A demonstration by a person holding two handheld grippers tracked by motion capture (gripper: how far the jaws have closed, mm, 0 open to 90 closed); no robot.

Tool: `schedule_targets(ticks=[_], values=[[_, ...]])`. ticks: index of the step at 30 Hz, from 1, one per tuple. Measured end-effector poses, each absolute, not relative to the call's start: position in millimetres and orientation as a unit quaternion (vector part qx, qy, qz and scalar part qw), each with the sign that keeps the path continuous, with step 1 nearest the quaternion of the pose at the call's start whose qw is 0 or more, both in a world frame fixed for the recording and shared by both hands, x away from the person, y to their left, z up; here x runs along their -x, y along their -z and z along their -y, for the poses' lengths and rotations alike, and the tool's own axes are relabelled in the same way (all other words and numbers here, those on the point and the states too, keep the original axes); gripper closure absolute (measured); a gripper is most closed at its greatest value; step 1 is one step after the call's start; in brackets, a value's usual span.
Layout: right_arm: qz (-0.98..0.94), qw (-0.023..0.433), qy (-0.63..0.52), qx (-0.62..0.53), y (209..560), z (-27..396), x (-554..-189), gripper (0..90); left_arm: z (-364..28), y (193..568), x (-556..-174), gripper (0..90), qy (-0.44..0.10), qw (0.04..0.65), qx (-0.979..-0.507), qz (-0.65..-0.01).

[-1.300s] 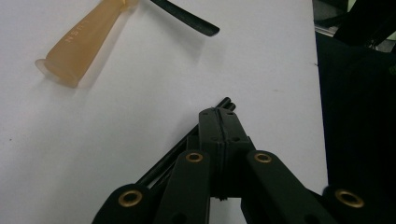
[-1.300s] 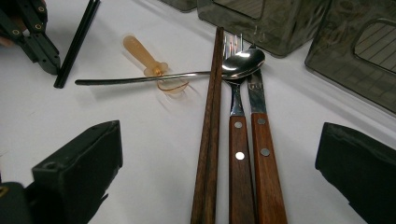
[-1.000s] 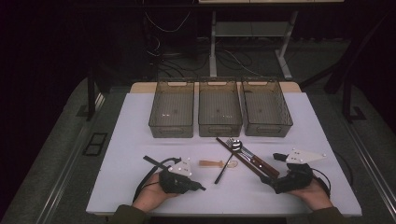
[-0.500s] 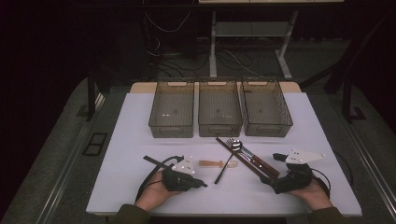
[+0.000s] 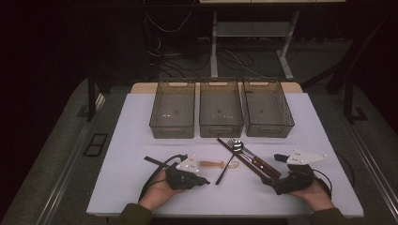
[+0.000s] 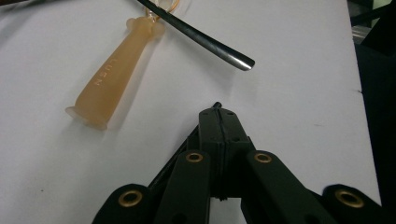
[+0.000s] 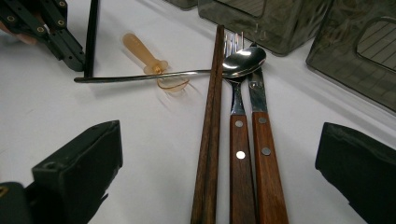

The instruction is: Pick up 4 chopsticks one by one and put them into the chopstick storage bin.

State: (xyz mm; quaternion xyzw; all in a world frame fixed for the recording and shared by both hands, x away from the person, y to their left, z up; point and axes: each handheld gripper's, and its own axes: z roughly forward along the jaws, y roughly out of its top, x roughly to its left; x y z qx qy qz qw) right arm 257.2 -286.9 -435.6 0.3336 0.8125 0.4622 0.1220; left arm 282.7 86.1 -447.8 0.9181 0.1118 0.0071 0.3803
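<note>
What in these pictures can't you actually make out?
- Wood-handled fork and knife: handle ends cut off by the right gripper view's bottom edge.
- Amber spoon: bowl cut off by the left gripper view's top edge.
- Three bins: contents too dim and small in the high view.

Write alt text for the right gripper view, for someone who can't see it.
The right gripper has open jaws either side of dark wooden chopsticks and a wood-handled fork and knife lying on a white table. A metal spoon lies across them, beside a translucent orange spoon, with smoky plastic bins behind.
</note>
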Motion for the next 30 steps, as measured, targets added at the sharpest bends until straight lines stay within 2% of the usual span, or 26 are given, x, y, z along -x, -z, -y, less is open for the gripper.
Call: schedule_targets(ticks=[30], values=[[-0.812, 0.124, -0.463, -0.333, 435, 287, -257, 0.9, -71, 449, -300, 89.1, -0.048, 0.382, -0.915, -0.119]])
